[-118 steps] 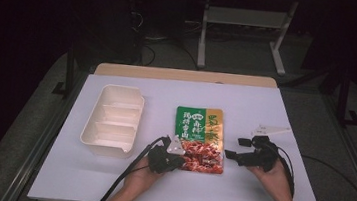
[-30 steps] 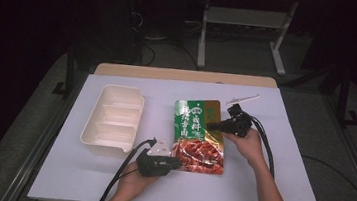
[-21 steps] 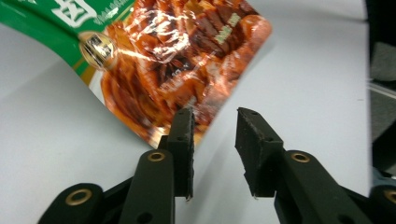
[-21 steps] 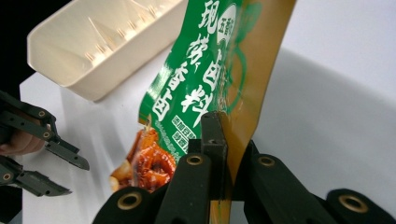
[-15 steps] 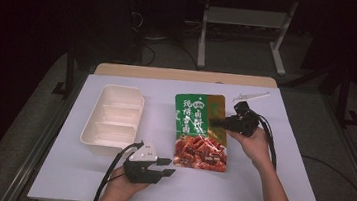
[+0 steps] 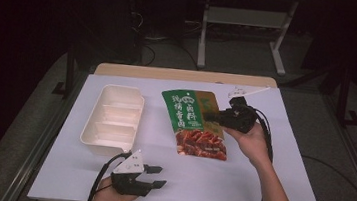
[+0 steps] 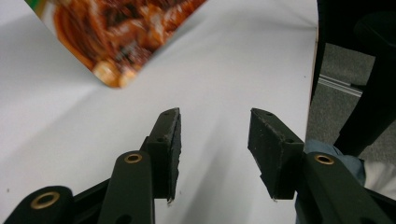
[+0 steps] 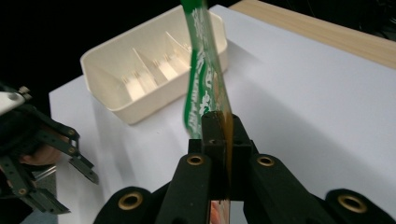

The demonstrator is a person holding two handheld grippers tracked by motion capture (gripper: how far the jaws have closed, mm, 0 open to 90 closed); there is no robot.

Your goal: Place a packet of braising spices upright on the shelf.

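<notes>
High view: your right gripper (image 6: 217,117) has its fingers clamped on the pouch (image 6: 194,122) edge, lifted above the tabletop (image 6: 268,180). Keep it pinched. Left gripper (image 6: 156,176) fingers apart, empty.

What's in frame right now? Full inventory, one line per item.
food pouch: 1, green top with a red food picture below, mid-table, held at its right edge and lifted off the cover.
tray: 1, cream, three compartments with nothing in them, left of the pouch.
table cover: 1, white, over the tabletop.
tabletop: 1, light wood, bare strip along the far edge.
white stand: 1, on the floor beyond the table.
cables: several, black, on the floor behind the table.
left gripper: 1, black, near table edge, jaws apart, holding nothing.
right gripper: 1, black, clamped on the pouch edge.
hands: 2, one on each gripper; right forearm bare.
</notes>
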